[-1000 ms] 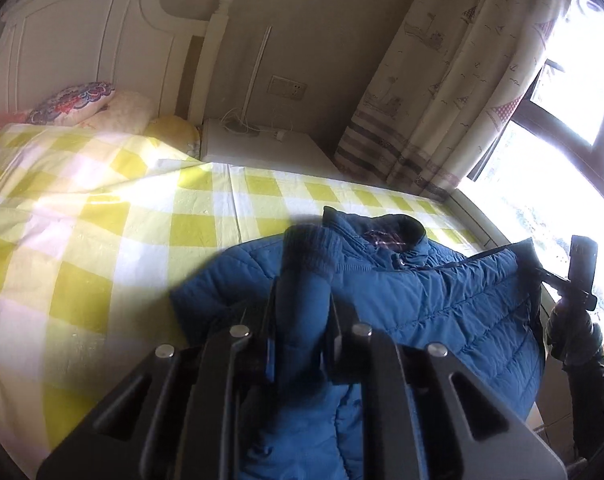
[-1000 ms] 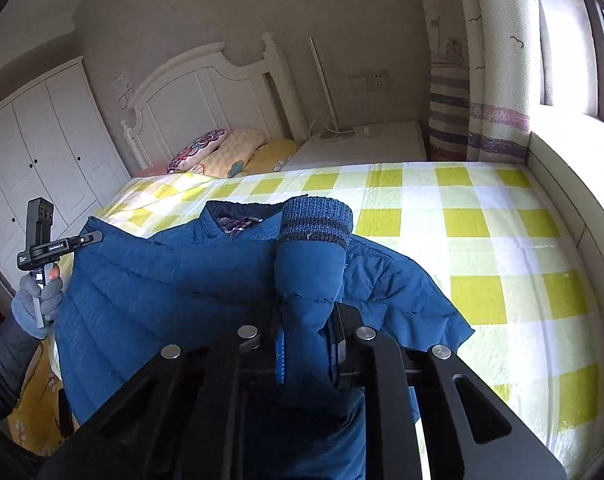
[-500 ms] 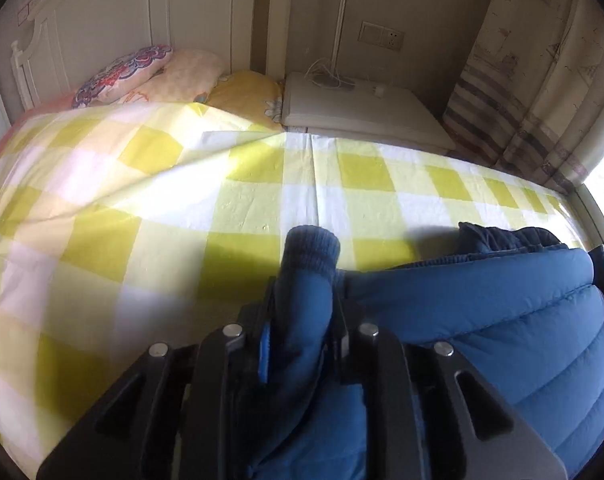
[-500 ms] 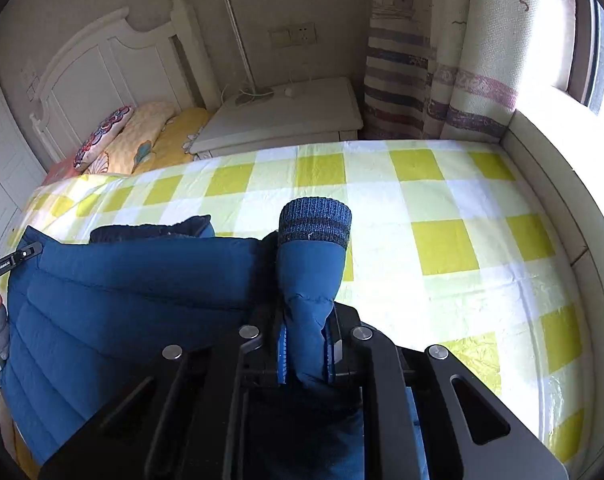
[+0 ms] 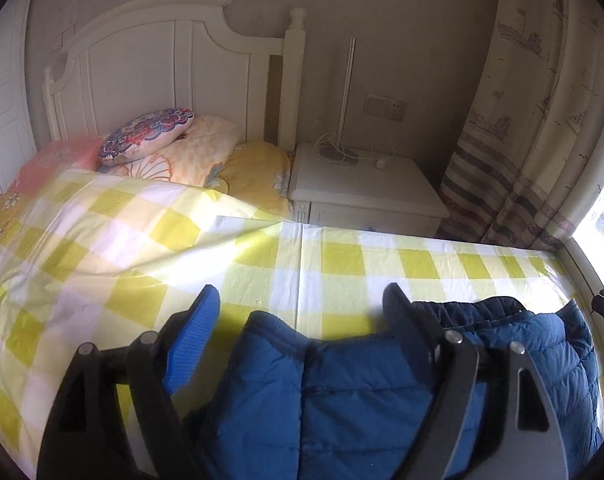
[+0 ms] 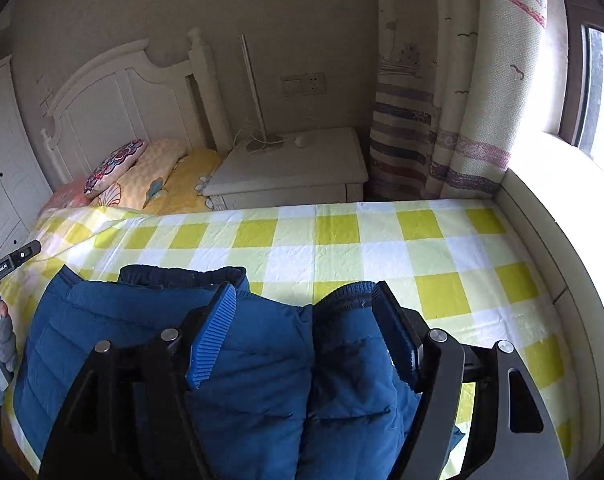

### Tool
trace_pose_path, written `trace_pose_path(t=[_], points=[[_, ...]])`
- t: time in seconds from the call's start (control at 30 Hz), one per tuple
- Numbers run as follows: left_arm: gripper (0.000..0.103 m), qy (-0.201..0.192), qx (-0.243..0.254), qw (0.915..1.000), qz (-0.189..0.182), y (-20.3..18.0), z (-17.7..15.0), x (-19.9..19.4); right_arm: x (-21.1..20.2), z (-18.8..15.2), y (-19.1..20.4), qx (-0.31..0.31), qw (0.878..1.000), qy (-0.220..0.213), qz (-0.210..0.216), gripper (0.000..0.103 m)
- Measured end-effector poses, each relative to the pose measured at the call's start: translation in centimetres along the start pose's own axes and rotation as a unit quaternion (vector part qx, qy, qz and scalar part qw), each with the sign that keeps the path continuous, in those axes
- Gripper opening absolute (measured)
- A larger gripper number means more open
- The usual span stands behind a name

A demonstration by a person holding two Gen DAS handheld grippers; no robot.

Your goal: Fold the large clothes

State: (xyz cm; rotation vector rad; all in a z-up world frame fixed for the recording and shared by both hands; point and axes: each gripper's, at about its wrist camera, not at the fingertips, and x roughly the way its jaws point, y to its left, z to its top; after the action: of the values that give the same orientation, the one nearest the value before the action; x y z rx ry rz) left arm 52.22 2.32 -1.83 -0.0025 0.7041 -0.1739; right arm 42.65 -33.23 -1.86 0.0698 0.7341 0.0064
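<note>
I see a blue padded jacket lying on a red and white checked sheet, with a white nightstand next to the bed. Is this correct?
Not quite. The sheet is yellow and white checked, not red and white; the right wrist view shows this clearly. The rest holds: the blue padded jacket lies on it, and the white nightstand stands next to the bed.

Daylight enters from the window (image 6: pixel 598 92) on the right, blown out to white glare in both views. It falls in bright patches across the checked bedsheet (image 5: pixel 113 248), washing out its colours, while the wall (image 5: pixel 402 20) and headboard (image 5: pixel 149 68) sit in dim, grainy shade. Fisheye bending curves the straight lines, and the corners go black. The focus is soft throughout.
</note>
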Motion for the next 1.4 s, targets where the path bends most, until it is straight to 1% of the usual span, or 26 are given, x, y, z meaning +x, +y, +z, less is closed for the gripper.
trace_pose_path(t=[0.03, 0.07, 0.1, 0.13, 0.17, 0.2, 0.23, 0.27, 0.33, 0.53, 0.73, 0.9, 0.97, 1.0, 1.03, 1.07, 1.1, 1.13, 1.17, 1.2, 1.23, 1.27, 1.3, 1.33, 1.37, 1.4], points=[[0.083, 0.004, 0.021, 0.9998, 0.001, -2.1, 0.0, 0.3, 0.7, 0.5, 2.5, -0.034, 0.999, 0.009, 0.006, 0.069], [0.083, 0.007, 0.042, 0.9990, 0.010, -4.1, -0.2, 0.8, 1.6, 0.7, 4.8, -0.069, 0.997, 0.019, 0.009, 0.069], [0.083, 0.015, 0.060, 0.9978, 0.024, -5.8, -0.5, 1.5, 2.7, 0.4, 6.9, -0.096, 0.995, 0.031, 0.006, 0.068], [0.083, 0.030, 0.070, 0.9967, 0.029, -7.2, -1.0, 2.7, 4.4, -0.1, 8.2, -0.114, 0.992, 0.050, -0.003, 0.068], [0.083, 0.049, 0.076, 0.9955, 0.028, -8.2, -1.8, 4.2, 6.2, -0.9, 9.2, -0.133, 0.988, 0.069, -0.023, 0.066], [0.083, 0.066, 0.086, 0.9934, 0.037, -8.8, -2.8, 5.9, 8.3, -2.2, 9.5, -0.146, 0.984, 0.091, -0.039, 0.066], [0.083, 0.091, 0.089, 0.9908, 0.045, -9.0, -3.8, 7.7, 9.6, -3.2, 9.1, -0.137, 0.985, 0.101, -0.036, 0.068], [0.084, 0.114, 0.083, 0.9891, 0.043, -8.7, -4.5, 9.3, 9.6, -3.2, 8.8, -0.127, 0.987, 0.094, -0.035, 0.068], [0.086, 0.114, 0.066, 0.9906, 0.036, -8.0, -4.8, 9.8, 9.9, -3.5, 8.7, -0.128, 0.987, 0.092, -0.041, 0.068], [0.087, 0.093, 0.084, 0.9905, 0.056, -8.5, -5.4, 9.4, 9.6, -4.1, 8.6, -0.127, 0.988, 0.075, -0.043, 0.069], [0.090, 0.083, 0.086, 0.9905, 0.067, -8.7, -5.5, 9.2, 9.7, -4.3, 9.0, -0.132, 0.988, 0.060, -0.057, 0.069], [0.089, 0.082, 0.074, 0.9925, 0.053, -8.2, -5.5, 9.1, 9.4, -4.5, 9.3, -0.138, 0.987, 0.051, -0.066, 0.069], [0.089, 0.090, 0.066, 0.9927, 0.045, -7.9, -5.3, 9.2, 9.3, -4.5, 9.6, -0.148, 0.985, 0.051, -0.075, 0.071], [0.089, 0.099, 0.062, 0.9925, 0.036, -7.7, -5.1, 9.2, 9.3, -4.3, 9.6, -0.150, 0.984, 0.060, -0.069, 0.072], [0.089, 0.108, 0.058, 0.9922, 0.025, -7.3, -4.7, 9.1, 9.2, -3.9, 9.2, -0.148, 0.985, 0.075, -0.057, 0.073], [0.090, 0.111, 0.055, 0.9920, 0.024, -6.8, -4.2, 8.7, 8.9, -3.5, 8.8, -0.147, 0.984, 0.090, -0.051, 0.073], [0.090, 0.102, 0.049, 0.9933, 0.024, -6.0, -3.6, 7.7, 8.3, -2.9, 8.3, -0.147, 0.983, 0.095, -0.057, 0.073], [0.090, 0.080, 0.043, 0.9956, 0.025, -5.2, -3.2, 6.5, 7.3, -2.5, 7.7, -0.147, 0.983, 0.085, -0.065, 0.073], [0.091, 0.054, 0.043, 0.9970, 0.035, -4.3, -2.8, 5.5, 6.3, -2.2, 6.7, -0.143, 0.985, 0.069, -0.073, 0.075], [0.093, 0.035, 0.051, 0.9964, 0.058, -3.3, -2.7, 5.0, 5.8, -2.1, 5.3, -0.132, 0.986, 0.064, -0.083, 0.076], [0.094, 0.034, 0.058, 0.9946, 0.080, -2.3, -2.9, 5.2, 6.0, -2.3, 3.4, -0.112, 0.987, 0.073, -0.093, 0.077], [0.094, 0.053, 0.054, 0.9939, 0.080, -1.0, -3.2, 6.1, 6.5, -2.9, 1.4, -0.085, 0.988, 0.086, -0.096, 0.077], [0.094, 0.082, 0.033, 0.9943, 0.060, 0.3, -3.7, 7.2, 7.0, -3.6, -0.7, -0.047, 0.992, 0.092, -0.073, 0.077], [0.093, 0.107, -0.001, 0.9936, 0.037, 1.8, -4.0, 8.1, 7.1, -4.3, -2.6, 0.002, 0.996, 0.088, -0.032, 0.078], [0.093, 0.116, -0.036, 0.9924, 0.021, 3.0, -4.3, 8.6, 7.1, -4.8, -4.0, 0.041, 0.996, 0.080, -0.009, 0.078], [0.093, 0.119, -0.064, 0.9908, 0.009, 4.0, -4.3, 8.8, 6.9, -5.1, -4.7, 0.064, 0.996, 0.070, 0.001, 0.075]])
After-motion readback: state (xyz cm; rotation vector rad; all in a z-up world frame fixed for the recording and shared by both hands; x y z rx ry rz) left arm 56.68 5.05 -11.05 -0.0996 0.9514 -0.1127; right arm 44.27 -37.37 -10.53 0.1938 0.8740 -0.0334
